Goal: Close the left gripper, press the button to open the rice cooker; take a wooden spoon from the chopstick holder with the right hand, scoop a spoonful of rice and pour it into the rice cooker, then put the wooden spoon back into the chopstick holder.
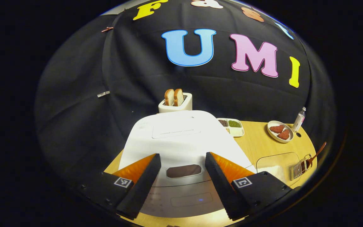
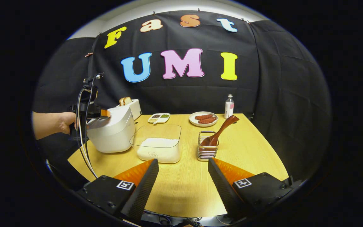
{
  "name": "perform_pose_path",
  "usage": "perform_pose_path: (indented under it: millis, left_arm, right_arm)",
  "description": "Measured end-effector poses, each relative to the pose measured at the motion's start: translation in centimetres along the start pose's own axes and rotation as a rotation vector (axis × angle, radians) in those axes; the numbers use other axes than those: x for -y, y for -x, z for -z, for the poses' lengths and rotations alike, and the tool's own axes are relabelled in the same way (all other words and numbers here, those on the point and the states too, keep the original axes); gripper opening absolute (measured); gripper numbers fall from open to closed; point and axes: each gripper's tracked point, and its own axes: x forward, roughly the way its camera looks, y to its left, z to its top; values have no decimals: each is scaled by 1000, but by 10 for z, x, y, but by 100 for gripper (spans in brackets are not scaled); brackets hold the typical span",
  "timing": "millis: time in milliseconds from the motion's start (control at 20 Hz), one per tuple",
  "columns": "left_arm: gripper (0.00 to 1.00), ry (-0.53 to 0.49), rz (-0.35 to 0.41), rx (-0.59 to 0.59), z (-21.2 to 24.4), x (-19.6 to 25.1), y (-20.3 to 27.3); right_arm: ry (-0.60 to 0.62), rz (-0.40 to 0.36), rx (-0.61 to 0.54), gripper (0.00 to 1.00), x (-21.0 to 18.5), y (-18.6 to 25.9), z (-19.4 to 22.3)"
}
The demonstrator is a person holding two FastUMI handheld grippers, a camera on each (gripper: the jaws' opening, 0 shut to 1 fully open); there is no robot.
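Your table (image 2: 181, 186) is pale wood against black cloth, with the cooker (image 2: 112, 130) at its left end, lid down. Beside it stand the rice tub (image 2: 158, 146), then the holder (image 2: 207, 148) with the spoon (image 2: 221, 129) leaning out. The cooker hides most of the toaster (image 1: 175, 102). Your left gripper (image 1: 181, 170) hangs wide open over the button (image 1: 183, 171), touching nothing; your right gripper (image 2: 183, 176) is open and empty above bare table.
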Motion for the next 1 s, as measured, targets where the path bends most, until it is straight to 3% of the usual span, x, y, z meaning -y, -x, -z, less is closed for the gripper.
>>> perform_pose_path:
  millis: [150, 450, 600, 850, 1000]
  left_arm:
    - [100, -26, 27, 0, -1, 1, -1]
    - [97, 27, 58, 90, -9, 4, 14]
    - [94, 26, 13, 124, -19, -8, 25]
    - [95, -101, 55, 322, -70, 13, 112]
    - [94, -91, 124, 418, -76, 41, 181]
  right_arm:
    - [-16, 7, 14, 99, -5, -1, 1]
    - [-23, 33, 51, 99, -3, 5, -13]
    - [-13, 47, 60, 99, 1, 10, -15]
    - [-56, 61, 133, 99, 6, 14, -56]
    - [-45, 64, 215, 99, 8, 15, -98]
